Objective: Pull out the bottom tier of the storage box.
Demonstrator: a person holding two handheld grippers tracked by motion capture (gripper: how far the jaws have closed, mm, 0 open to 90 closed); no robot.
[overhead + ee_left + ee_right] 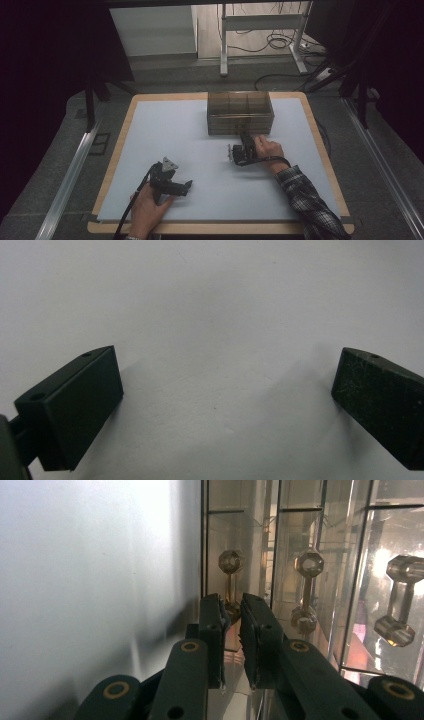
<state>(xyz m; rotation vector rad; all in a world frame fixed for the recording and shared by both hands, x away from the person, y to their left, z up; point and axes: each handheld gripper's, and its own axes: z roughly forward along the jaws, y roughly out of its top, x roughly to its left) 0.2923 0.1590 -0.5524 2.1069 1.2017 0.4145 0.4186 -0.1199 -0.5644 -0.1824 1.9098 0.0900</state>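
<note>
- Looking down from the high view: the right gripper (242,141) sits right at the front of the clear drawer box (240,112) at the far side of the surface (165,130); the left gripper (189,186) rests near the front edge.
- Left gripper view: jaws wide apart over bare white, nothing between them.
- Right gripper view: jaws nearly together, apparently pinching the little brass drawer handle (230,586). I'd say the grab's done and the pull's still left, since the drawers look closed.
</note>
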